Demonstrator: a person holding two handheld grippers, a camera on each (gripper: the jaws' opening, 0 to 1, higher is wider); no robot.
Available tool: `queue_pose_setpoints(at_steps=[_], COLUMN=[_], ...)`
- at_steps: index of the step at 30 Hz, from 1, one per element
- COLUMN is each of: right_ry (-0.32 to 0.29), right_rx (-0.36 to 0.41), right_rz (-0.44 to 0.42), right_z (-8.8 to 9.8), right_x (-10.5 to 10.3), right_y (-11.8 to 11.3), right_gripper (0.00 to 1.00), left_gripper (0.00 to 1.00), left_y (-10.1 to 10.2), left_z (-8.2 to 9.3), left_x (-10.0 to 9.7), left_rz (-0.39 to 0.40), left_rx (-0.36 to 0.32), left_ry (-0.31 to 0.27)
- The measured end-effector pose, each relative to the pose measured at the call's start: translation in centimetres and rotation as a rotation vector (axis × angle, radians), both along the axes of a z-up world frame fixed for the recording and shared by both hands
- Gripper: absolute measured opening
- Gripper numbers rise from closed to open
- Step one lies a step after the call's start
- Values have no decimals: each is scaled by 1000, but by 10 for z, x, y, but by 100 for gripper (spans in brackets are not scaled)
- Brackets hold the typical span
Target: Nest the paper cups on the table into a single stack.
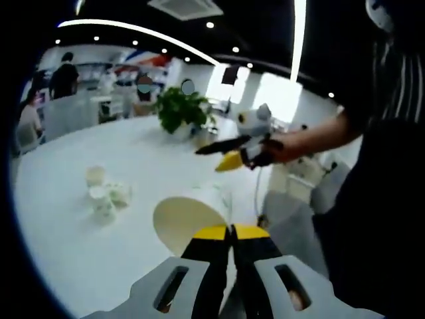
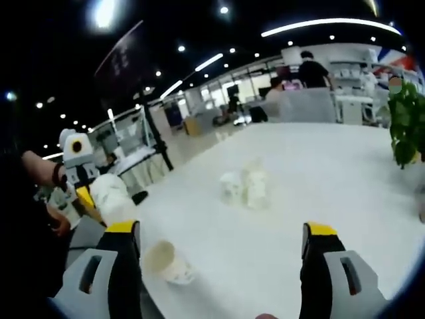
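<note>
My left gripper (image 1: 231, 232) is shut on the rim of a white paper cup (image 1: 187, 223), whose cream round end faces the camera. A few more paper cups (image 1: 106, 196) stand bunched on the white table (image 1: 153, 149), with one apart (image 1: 95, 175). My right gripper (image 1: 211, 158) hovers over the table's edge, held by a hand. In the right gripper view my right gripper (image 2: 220, 232) stands open with nothing between its jaws. A single cup (image 2: 169, 263) sits just inside its left jaw, and the bunch of cups (image 2: 247, 186) is farther off. My left gripper (image 2: 89, 199) holds its cup (image 2: 111, 194) at the left.
A potted green plant (image 1: 180, 109) stands at the far side of the table, also seen as a plant (image 2: 405, 126) at the right. A person in a striped top (image 1: 392, 86) stands by the table's edge. Chairs and people fill the background.
</note>
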State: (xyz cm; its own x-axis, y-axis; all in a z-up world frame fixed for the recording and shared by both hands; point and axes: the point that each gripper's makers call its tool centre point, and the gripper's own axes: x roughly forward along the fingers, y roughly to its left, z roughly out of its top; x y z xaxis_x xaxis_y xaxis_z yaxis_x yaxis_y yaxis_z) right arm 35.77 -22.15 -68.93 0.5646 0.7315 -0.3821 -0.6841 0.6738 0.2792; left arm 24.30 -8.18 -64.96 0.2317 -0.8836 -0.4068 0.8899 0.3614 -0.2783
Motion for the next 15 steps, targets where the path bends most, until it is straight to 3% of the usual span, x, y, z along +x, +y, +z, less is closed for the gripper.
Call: queue_pose_setpoints(at_steps=[4, 15], right_ry=[-1, 4], right_rx=[4, 10], right_rz=[-5, -19], right_z=[-1, -5], right_x=[0, -4], right_y=[-1, -5], right_gripper=[100, 100], left_gripper=[0, 0], left_y=[1, 6], left_z=[0, -12], left_x=[2, 4], left_rz=[-14, -44], left_rx=[49, 168], left_ry=[-29, -41])
